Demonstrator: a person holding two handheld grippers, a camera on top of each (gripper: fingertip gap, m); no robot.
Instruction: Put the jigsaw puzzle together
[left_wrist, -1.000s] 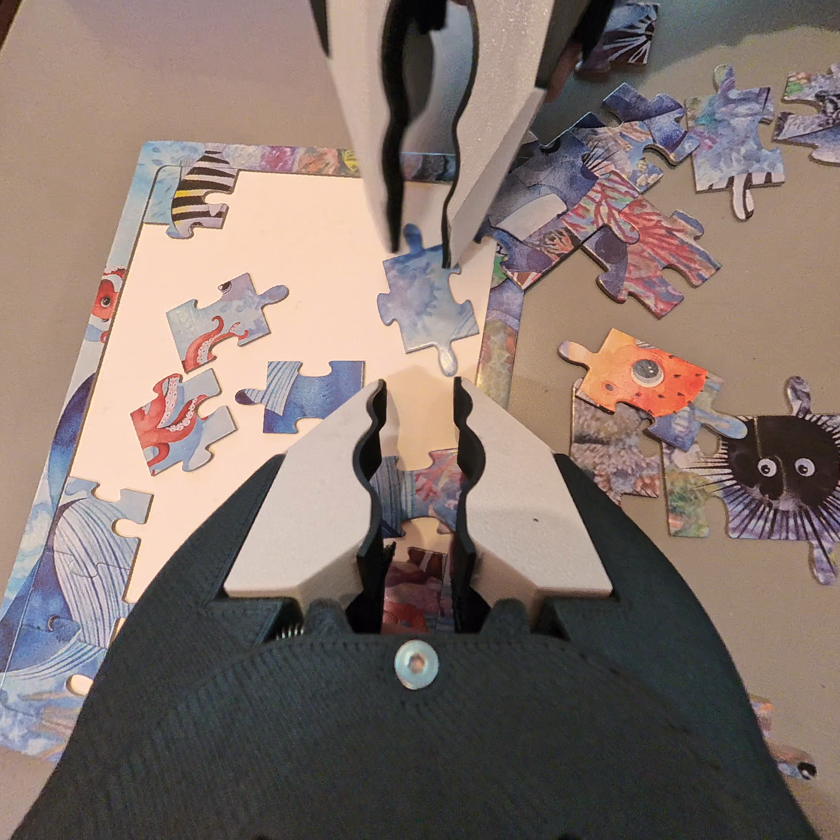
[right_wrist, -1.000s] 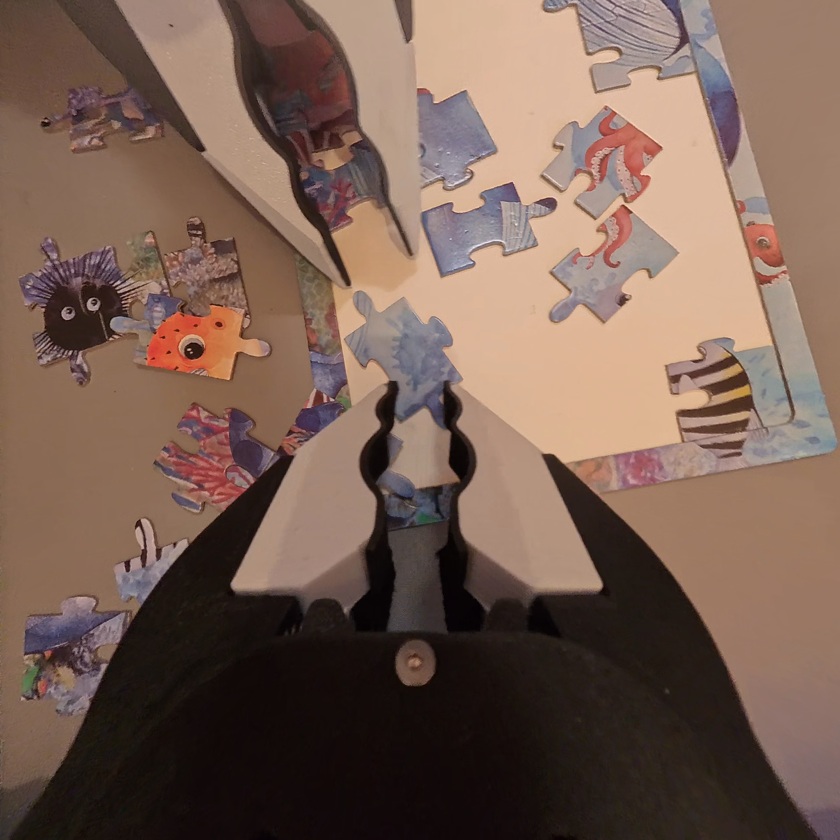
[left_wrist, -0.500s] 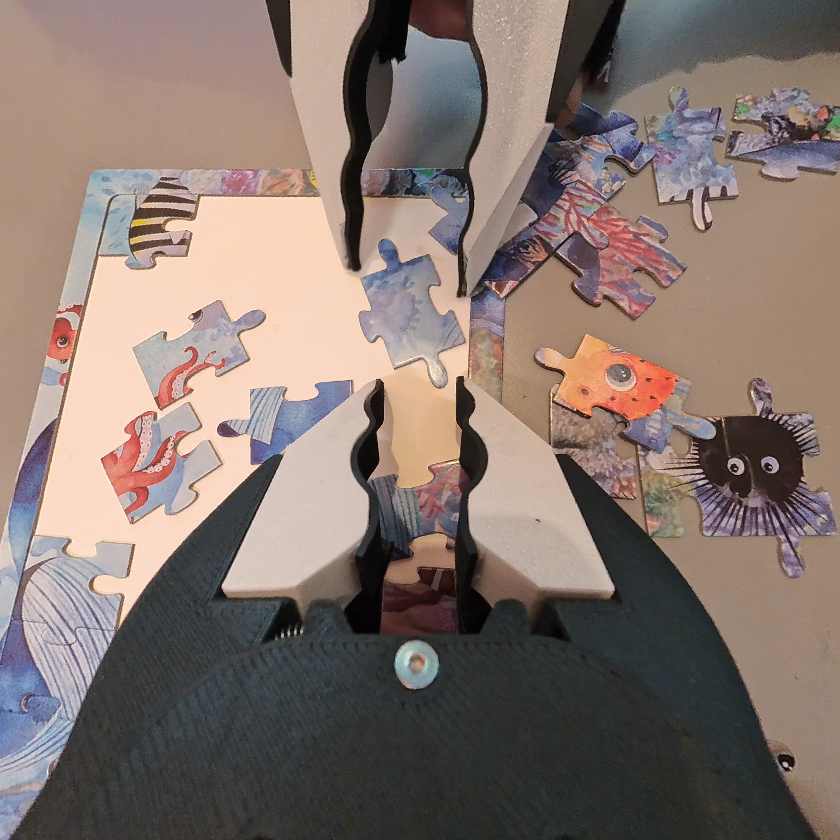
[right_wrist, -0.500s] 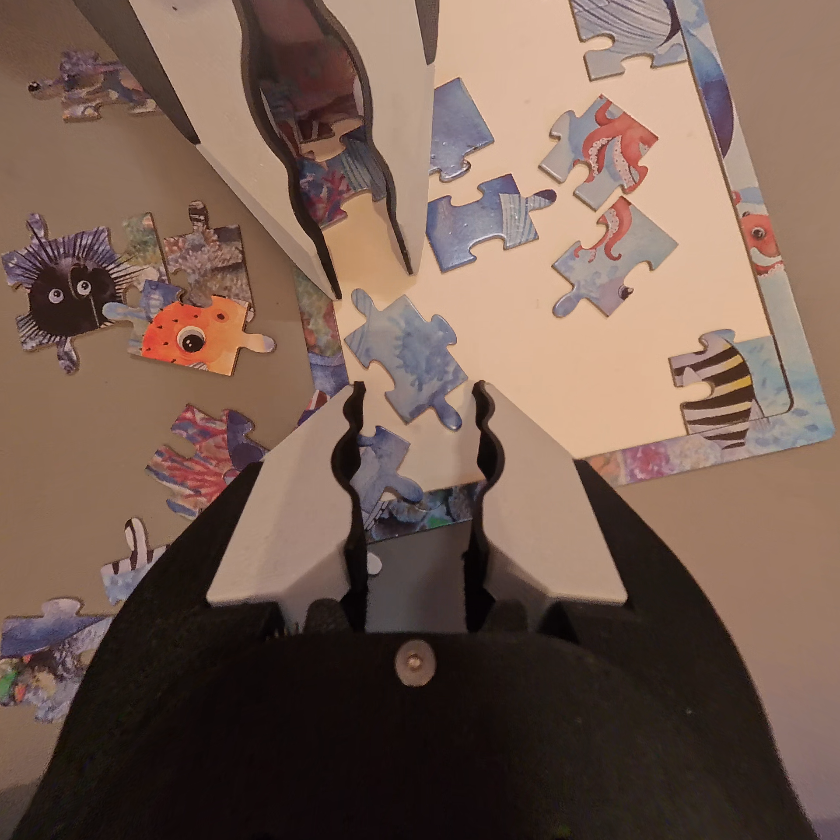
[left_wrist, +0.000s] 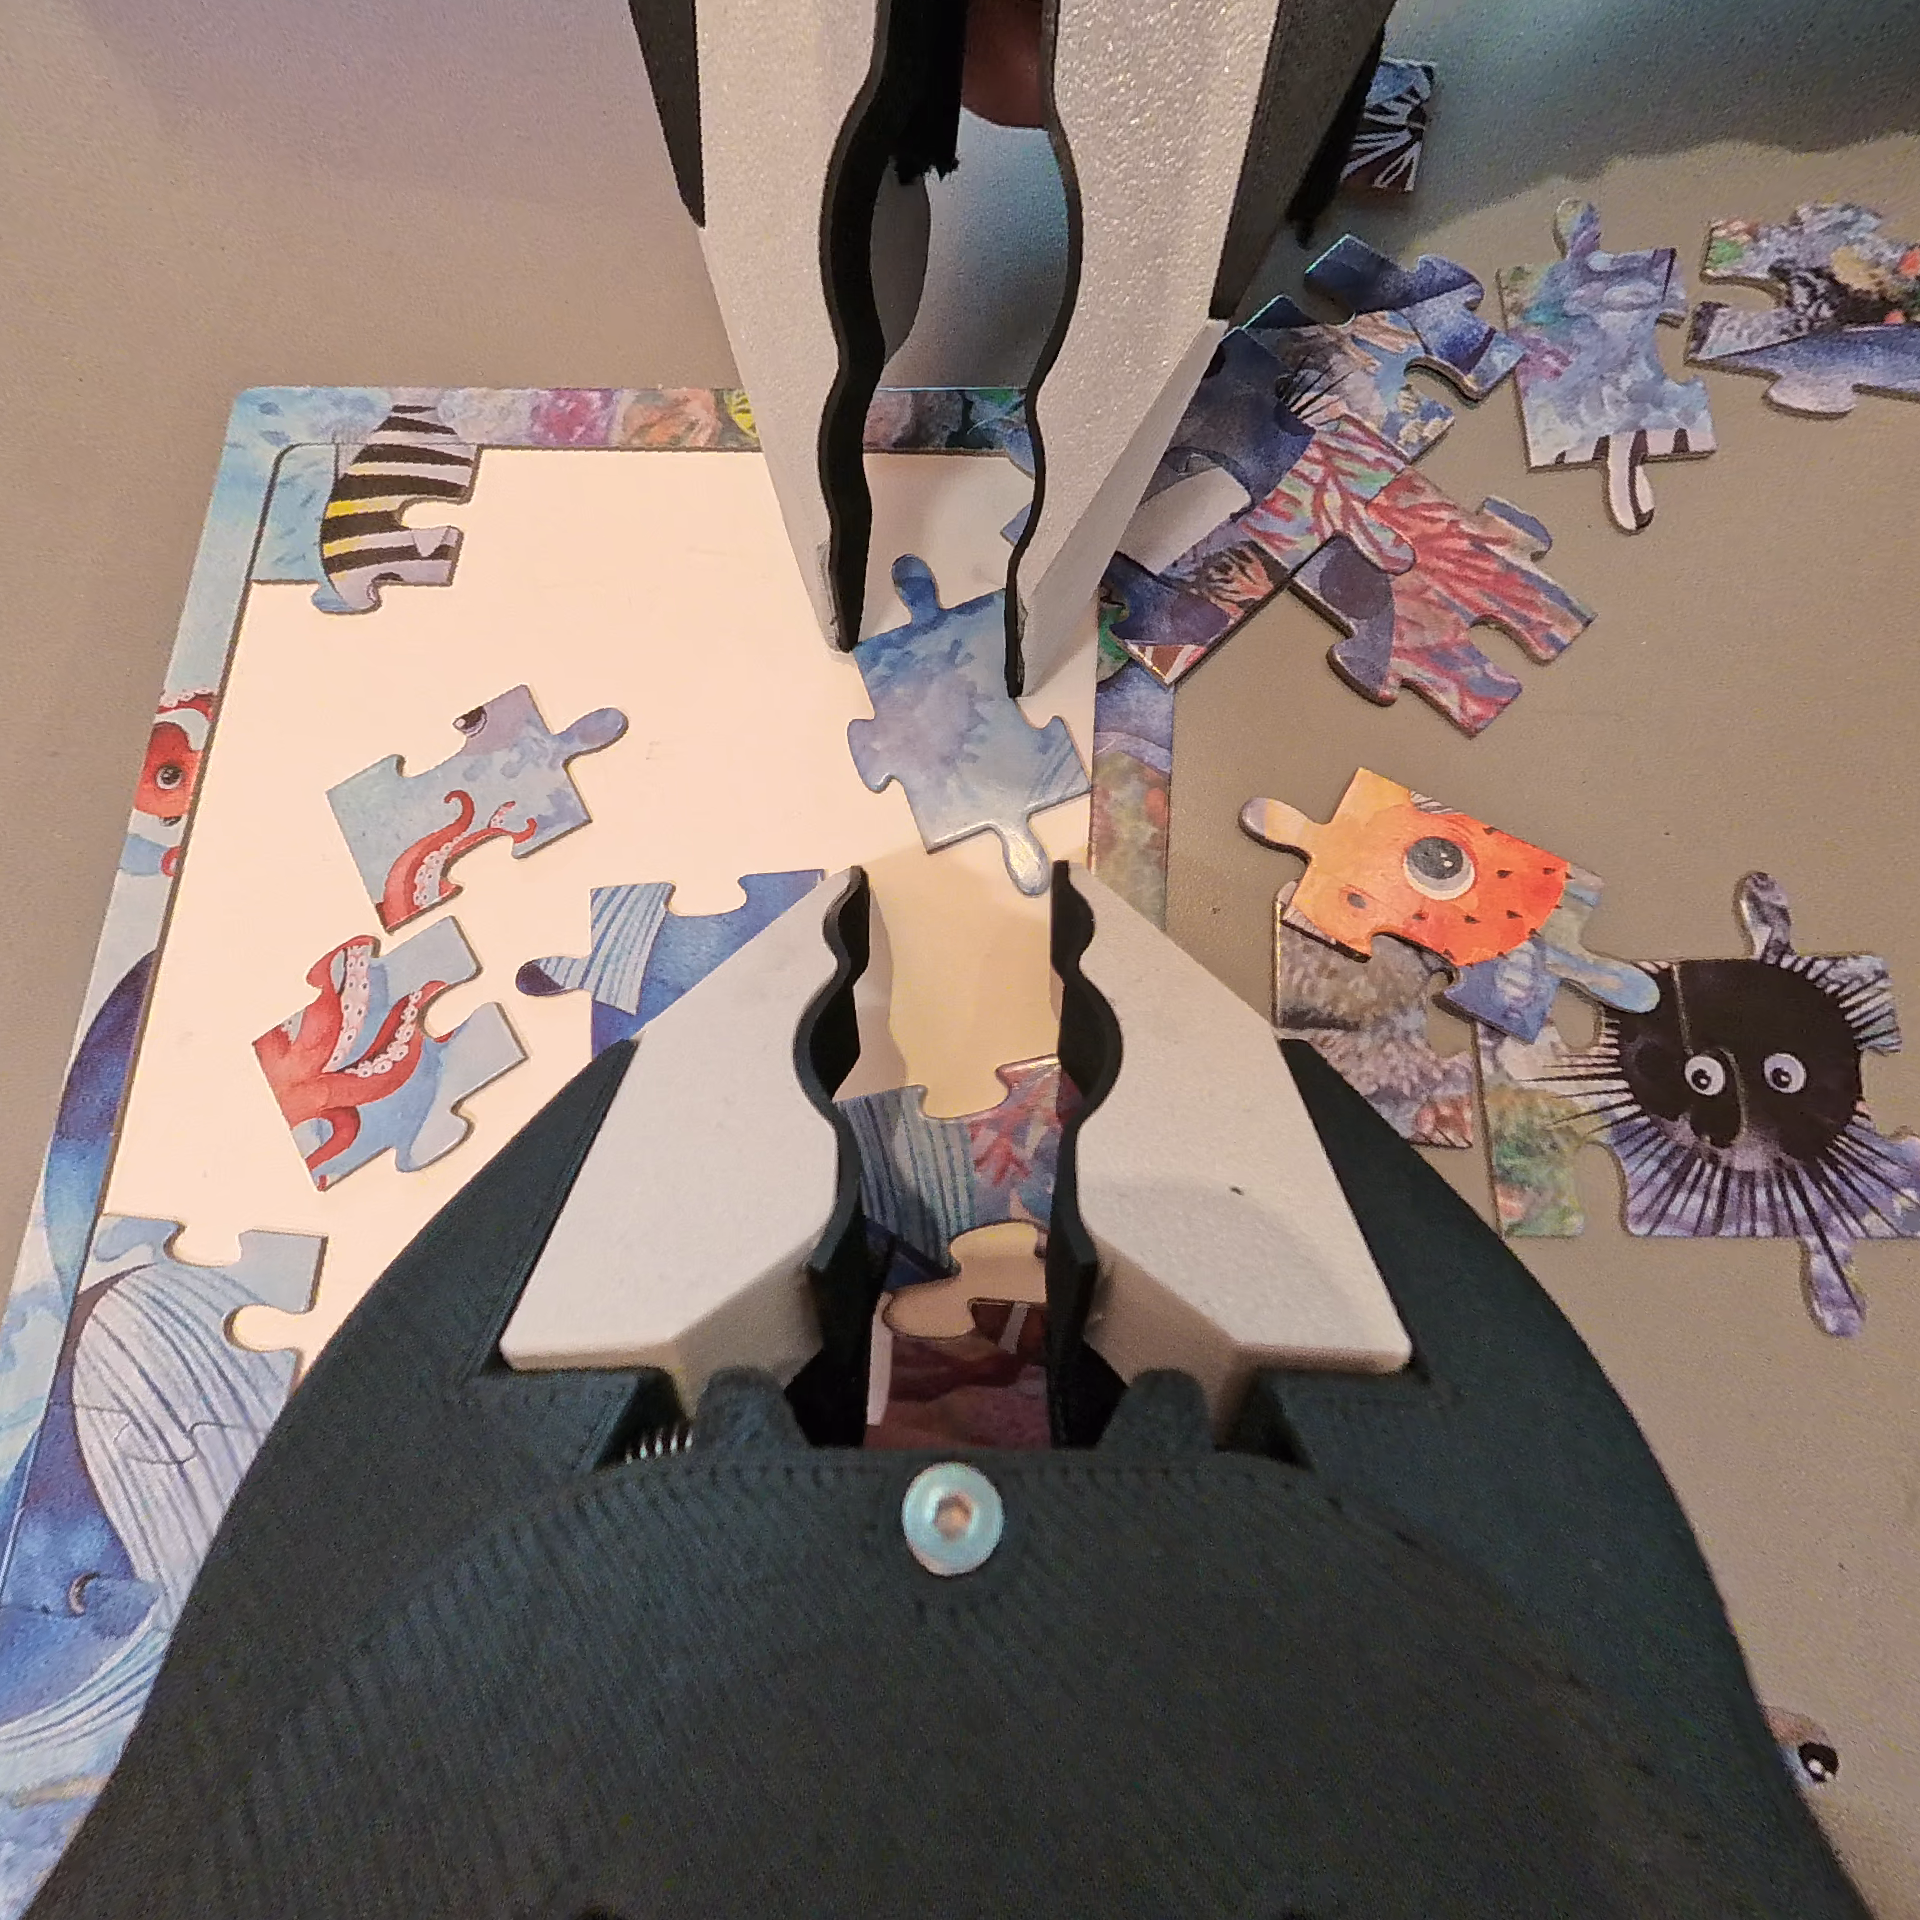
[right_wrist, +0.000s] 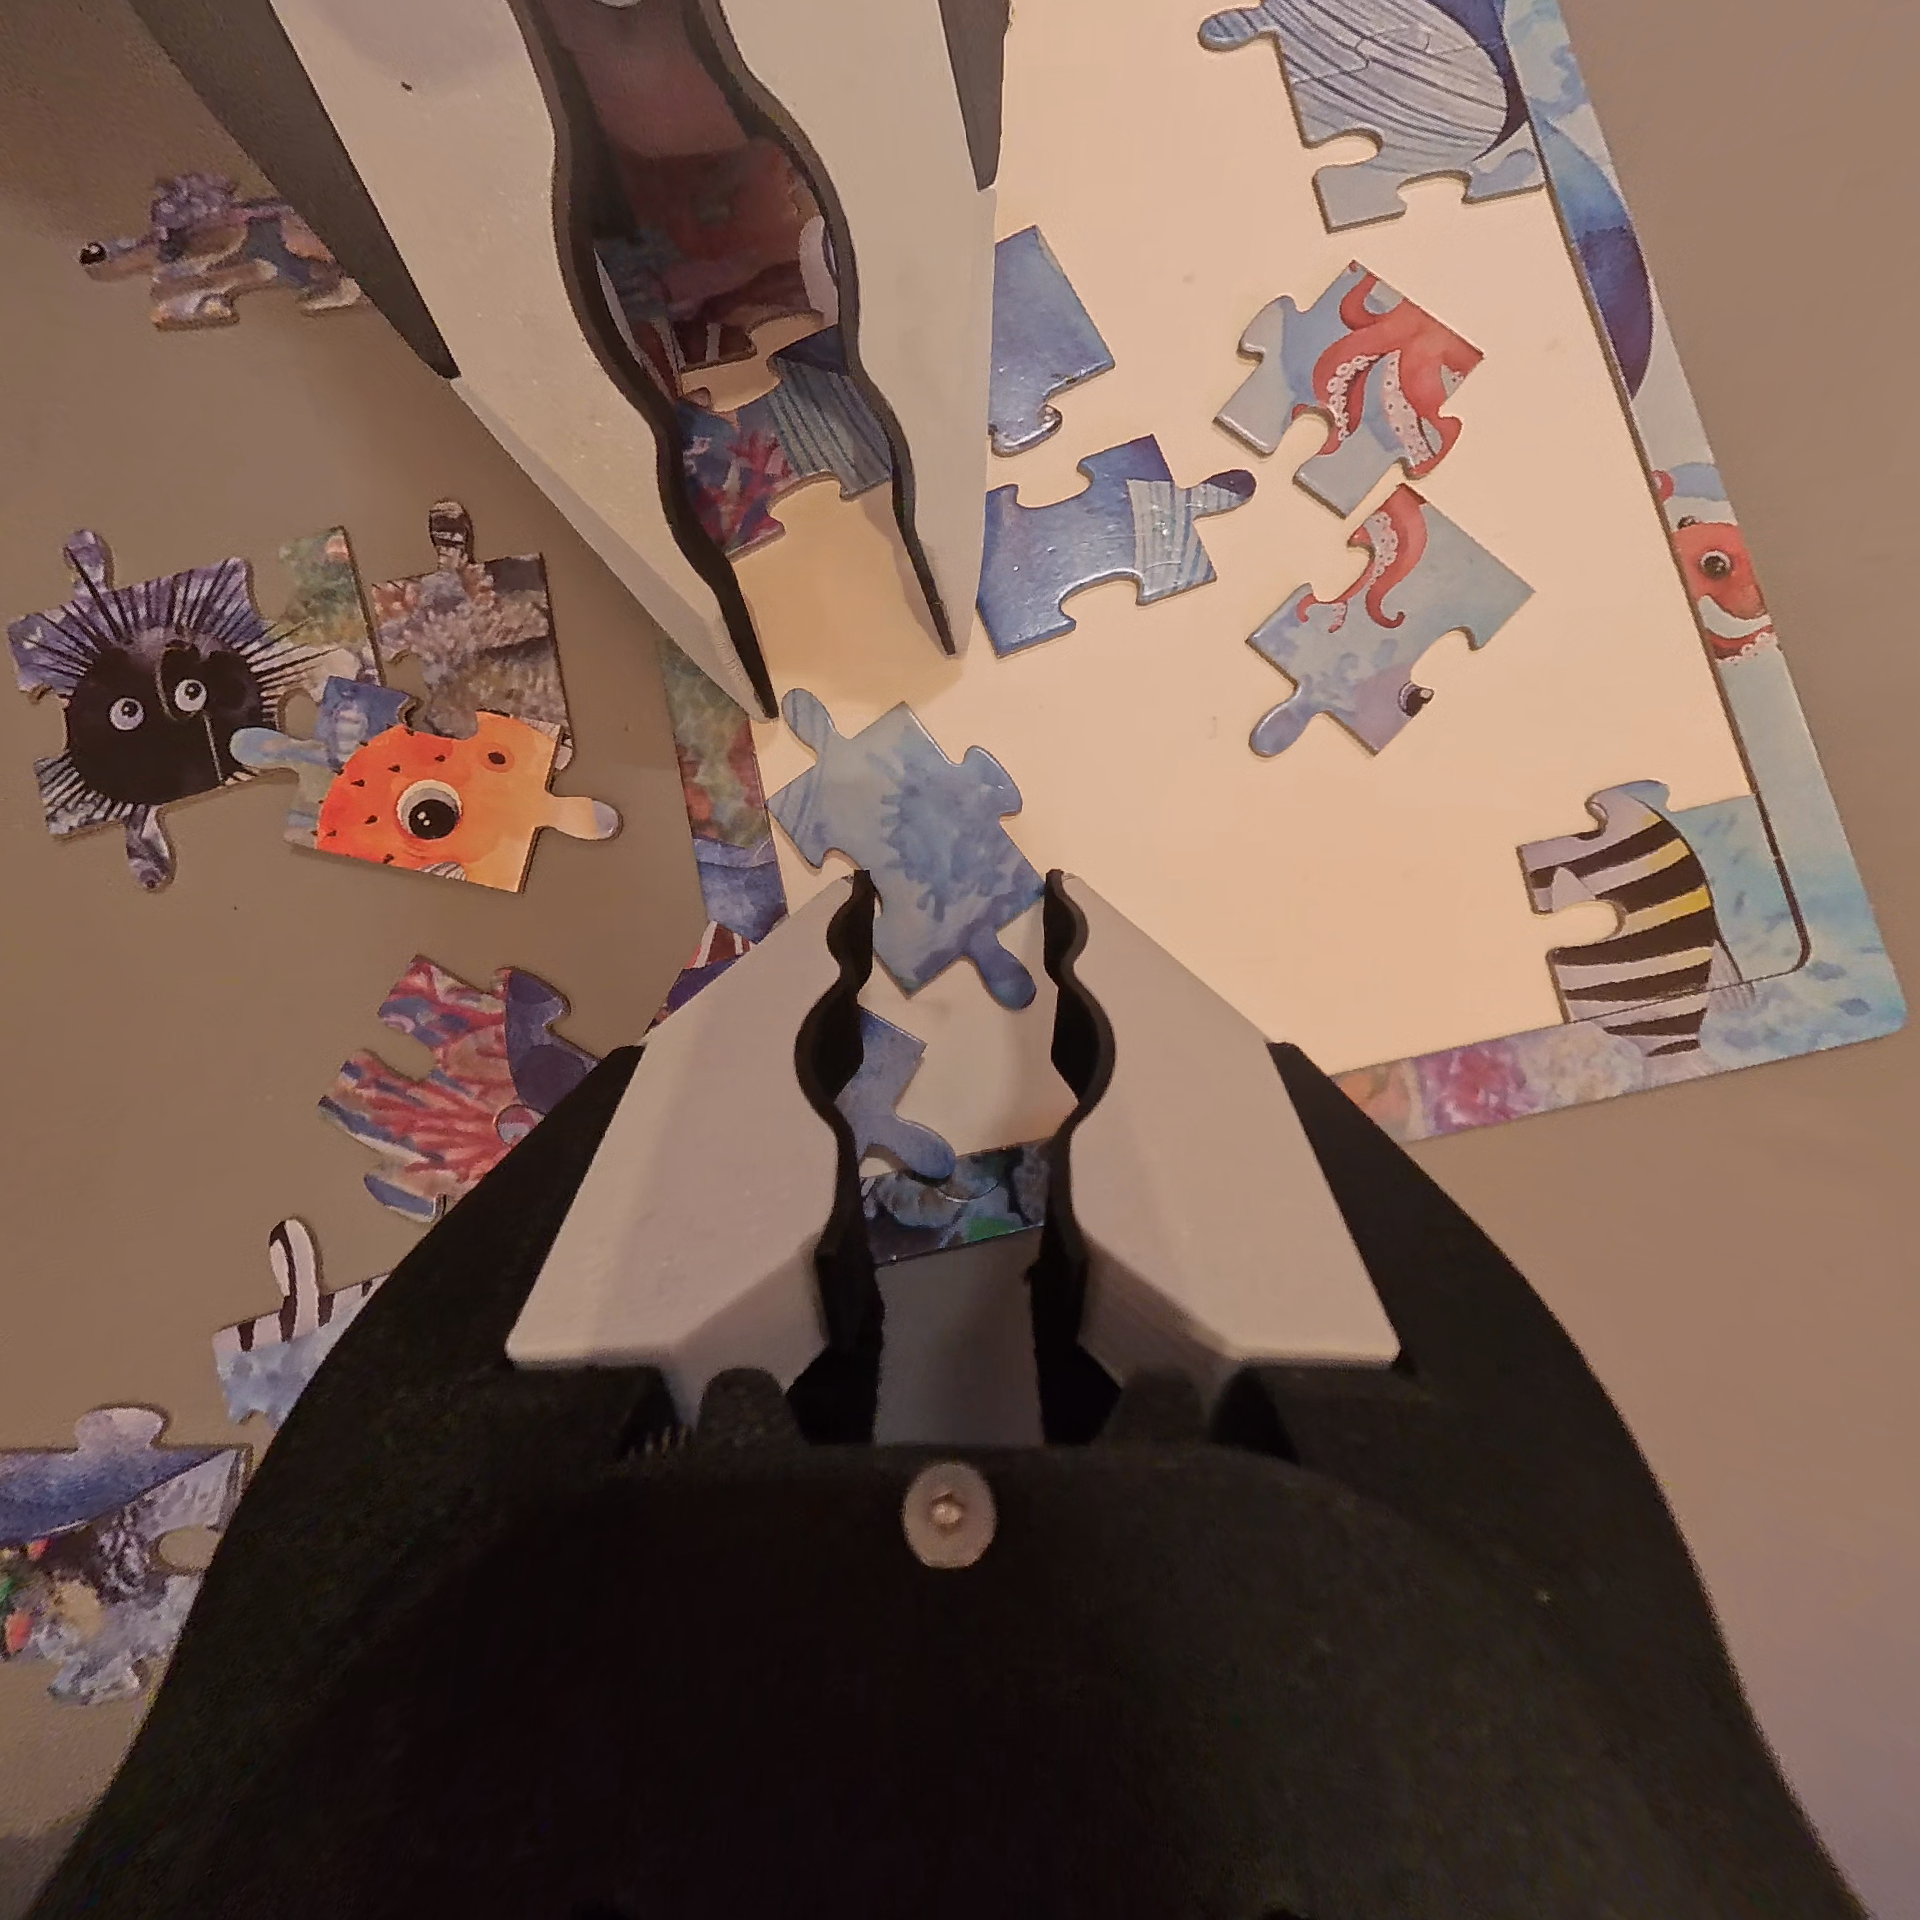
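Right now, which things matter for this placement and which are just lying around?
In play:
- light blue piece, flat on the tray between both claws
- puzzle tray
- right claw, open
- left claw, open

Lying about for now:
- orange fish piece, on the table
- black urchin piece
- two octopus pieces

Hard to say which room: just a plain grey-beige tabletop (left_wrist: 312, 208), warm indoor light, a children's sea-creature puzzle board (left_wrist: 249, 436).
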